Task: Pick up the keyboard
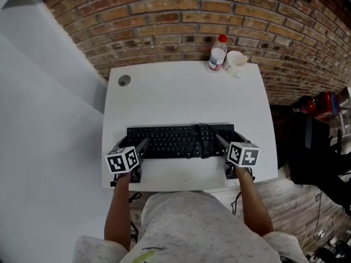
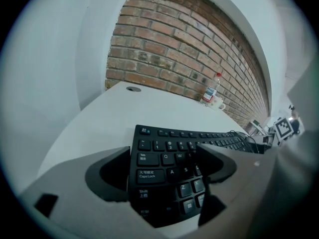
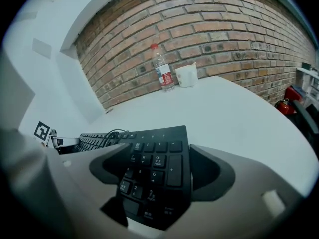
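A black keyboard (image 1: 175, 141) lies flat near the front edge of the white table (image 1: 181, 92), with its cable (image 1: 200, 136) bunched on top of the keys. My left gripper (image 1: 140, 147) is at its left end, and in the left gripper view that gripper (image 2: 164, 171) has wide jaws straddling the keyboard's (image 2: 164, 146) left corner. My right gripper (image 1: 224, 145) is at the right end. In the right gripper view it (image 3: 154, 171) stands wide open around the number pad (image 3: 154, 148). Neither gripper's pads visibly press on the keyboard.
A plastic bottle (image 1: 218, 52) with a red cap and a white cup (image 1: 235, 62) stand at the table's back right, against the brick wall. A cable hole (image 1: 124, 80) is at the back left. A red object (image 1: 323, 102) and dark gear sit on the floor to the right.
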`<state>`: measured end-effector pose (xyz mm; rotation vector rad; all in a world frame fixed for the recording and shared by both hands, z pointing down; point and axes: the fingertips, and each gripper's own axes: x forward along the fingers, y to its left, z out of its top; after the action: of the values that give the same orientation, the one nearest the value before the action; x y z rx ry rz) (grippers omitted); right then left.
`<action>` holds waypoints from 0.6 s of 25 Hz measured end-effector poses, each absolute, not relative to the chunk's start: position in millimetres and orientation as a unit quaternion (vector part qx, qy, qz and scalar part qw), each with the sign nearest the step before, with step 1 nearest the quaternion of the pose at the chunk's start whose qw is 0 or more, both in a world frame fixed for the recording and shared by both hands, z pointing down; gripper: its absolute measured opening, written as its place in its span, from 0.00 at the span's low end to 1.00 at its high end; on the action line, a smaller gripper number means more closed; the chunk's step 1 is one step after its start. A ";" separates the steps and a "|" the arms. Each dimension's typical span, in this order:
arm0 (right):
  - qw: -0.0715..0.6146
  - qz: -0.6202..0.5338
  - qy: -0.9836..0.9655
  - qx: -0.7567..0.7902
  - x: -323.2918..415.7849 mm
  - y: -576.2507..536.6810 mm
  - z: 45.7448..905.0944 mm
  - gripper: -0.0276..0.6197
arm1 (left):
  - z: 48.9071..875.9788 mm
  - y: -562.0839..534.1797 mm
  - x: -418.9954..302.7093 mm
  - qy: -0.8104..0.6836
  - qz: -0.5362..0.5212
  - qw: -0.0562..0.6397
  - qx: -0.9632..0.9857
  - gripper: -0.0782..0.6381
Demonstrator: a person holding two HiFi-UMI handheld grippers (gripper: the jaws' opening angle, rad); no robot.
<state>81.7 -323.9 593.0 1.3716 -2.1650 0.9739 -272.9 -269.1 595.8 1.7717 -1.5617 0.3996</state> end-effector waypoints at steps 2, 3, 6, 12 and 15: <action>0.201 0.351 -0.773 0.489 82.2 -324.3 593.2 0.62 | 595.5 -269.4 -272.7 -0.608 0.156 0.364 0.688 0.69; 0.201 0.351 -0.772 0.489 82.3 -324.7 593.1 0.62 | 595.3 -269.8 -272.9 -0.608 0.157 0.364 0.688 0.69; 0.200 0.350 -0.771 0.493 82.4 -325.9 592.4 0.62 | 594.8 -270.4 -273.4 -0.609 0.156 0.366 0.686 0.68; 0.196 0.348 -0.769 0.499 83.8 -324.8 592.6 0.62 | 595.6 -268.6 -272.9 -0.612 0.160 0.367 0.682 0.68; 0.194 0.349 -0.767 0.502 84.8 -324.2 591.8 0.62 | 593.3 -268.4 -271.5 -0.612 0.160 0.364 0.683 0.68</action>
<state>84.8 -324.2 591.8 1.4065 -2.1520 0.9778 -271.5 -268.4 593.3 1.7572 -1.5754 0.4126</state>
